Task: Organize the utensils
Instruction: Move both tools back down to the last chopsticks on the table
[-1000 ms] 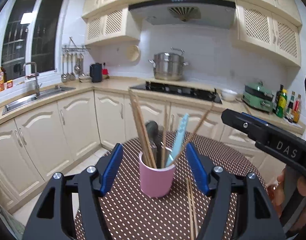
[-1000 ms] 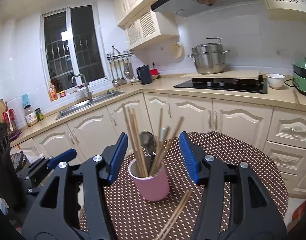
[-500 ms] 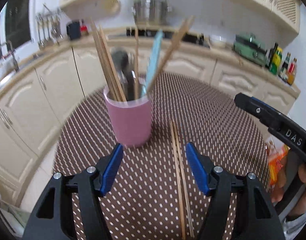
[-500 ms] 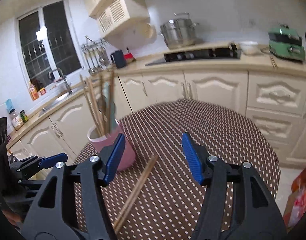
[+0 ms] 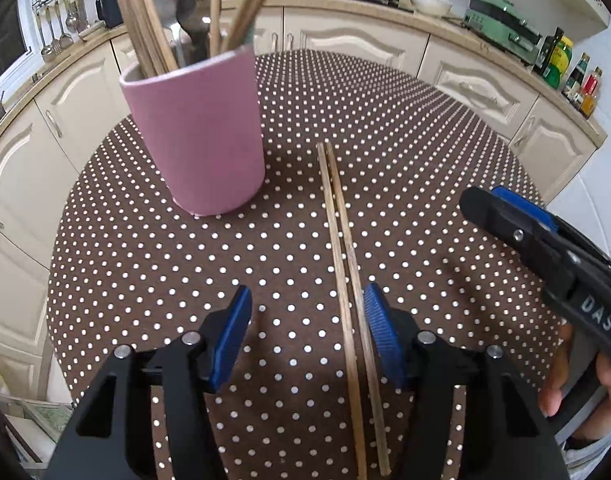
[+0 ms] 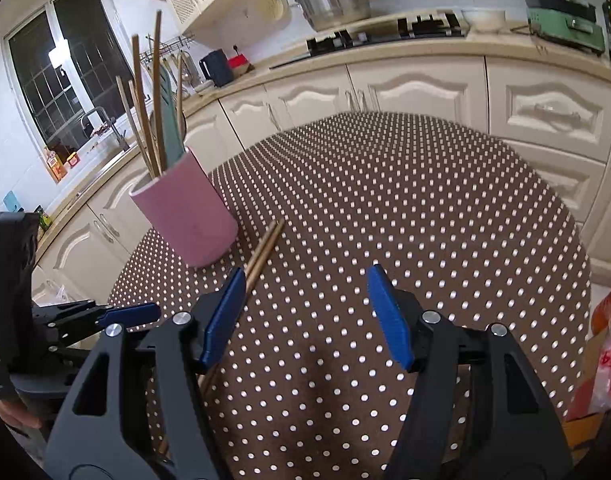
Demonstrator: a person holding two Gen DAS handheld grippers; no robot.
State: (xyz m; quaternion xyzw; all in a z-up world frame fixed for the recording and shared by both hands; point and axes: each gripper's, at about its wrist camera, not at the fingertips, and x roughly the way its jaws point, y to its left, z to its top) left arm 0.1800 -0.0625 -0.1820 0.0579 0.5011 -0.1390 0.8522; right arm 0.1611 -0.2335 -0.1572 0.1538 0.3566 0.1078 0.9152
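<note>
- Both tongs stand apart with nothing clamped: the left gripper point(image 5: 305, 330), black with blue ribbed pads, is moderately wide and its jaws have just been closing a little, with the pair of loose chopsticks lying between them, close by the right-hand pad but not pinched.
- Off to the right side, the right gripper point(image 6: 305, 312) is likewise moderately wide and has just been opening; only bare cloth lies between its jaws, and the chopsticks pass under or just beside its left-hand pad.
- Done so far, judging by the scene: the pink cylindrical ceramic cup point(image 5: 199, 136) already holds several wooden chopsticks, a metal spoon and a pale teal utensil, all standing upright.
- Left to do: two thin light-wood chopsticks point(image 5: 337, 232) lie flat on the round table with the brown white-dotted cloth point(image 5: 425, 152), just beside the cup but not touching it.
- Their long axis runs roughly away from the left gripper toward the far side of the table, the pair nearly parallel and almost touching along their length; the far tips end level with the cup's base.
- I would judge the task nearly finished, with this one pair still to be lifted and stood in the cup.
</note>
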